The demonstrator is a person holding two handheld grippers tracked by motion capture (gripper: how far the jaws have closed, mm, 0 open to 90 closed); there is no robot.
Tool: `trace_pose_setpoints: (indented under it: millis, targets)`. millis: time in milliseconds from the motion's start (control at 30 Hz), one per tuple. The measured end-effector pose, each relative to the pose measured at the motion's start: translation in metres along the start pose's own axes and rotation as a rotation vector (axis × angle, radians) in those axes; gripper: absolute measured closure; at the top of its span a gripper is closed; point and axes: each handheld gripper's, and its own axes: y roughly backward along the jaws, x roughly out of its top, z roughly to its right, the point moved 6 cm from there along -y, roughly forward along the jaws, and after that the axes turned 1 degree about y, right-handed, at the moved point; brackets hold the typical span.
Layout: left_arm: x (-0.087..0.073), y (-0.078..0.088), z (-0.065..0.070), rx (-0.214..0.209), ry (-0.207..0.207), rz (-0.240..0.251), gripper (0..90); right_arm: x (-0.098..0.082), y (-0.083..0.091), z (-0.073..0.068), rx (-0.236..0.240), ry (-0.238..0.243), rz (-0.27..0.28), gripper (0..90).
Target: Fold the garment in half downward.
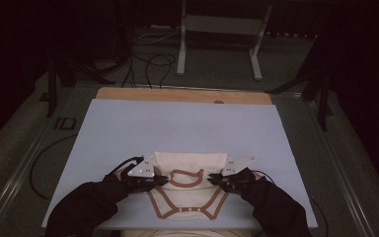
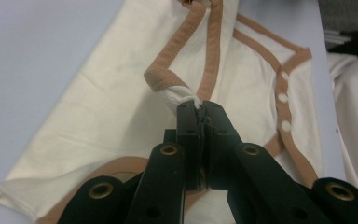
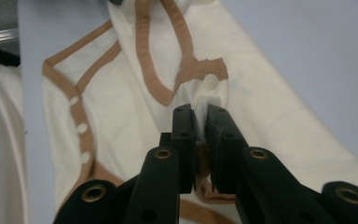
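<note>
A cream garment (image 1: 187,185) with tan binding is seen lying on the pale blue table (image 1: 177,128), spread between the two claws. It is folded, its upper edge forming a thick, rounded fold on the far side of both claws. A tan-edged neck opening (image 1: 186,177) lies midway between the claws, and tan bands run from it down toward the near table edge, joined by a cross band carrying three small white snaps (image 2: 283,98).

The left claw (image 1: 164,180) is clenched on the garment: in the left gripper view a bunched bit of white cloth (image 2: 179,94) is pinched at the jaw tips, with a tan binding loop lifted just beyond them. The right claw (image 1: 211,180) is likewise clenched on the garment: in the right gripper view a small fold of cream cloth (image 3: 204,103) is caught between its jaws, and a tan tab with a round white snap (image 3: 210,82) sits just past the tips.

Dark sleeves (image 1: 86,207) are seen behind each claw. More pale cloth (image 3: 0,140) hangs off the near table edge.
</note>
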Motion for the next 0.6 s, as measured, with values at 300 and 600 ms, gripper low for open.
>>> trace_pose_setpoints:
  millis: [300, 600]
  targets:
    - [-0.016, -0.008, 0.007, -0.045, 0.057, -0.009, 86.5, -0.019, -0.007, -0.007, 0.034, -0.041, -0.029, 82.3]
    - [-0.033, -0.018, 0.005, -0.054, 0.097, -0.072, 85.5, -0.033, -0.013, -0.011, 0.056, -0.093, -0.06, 82.2]
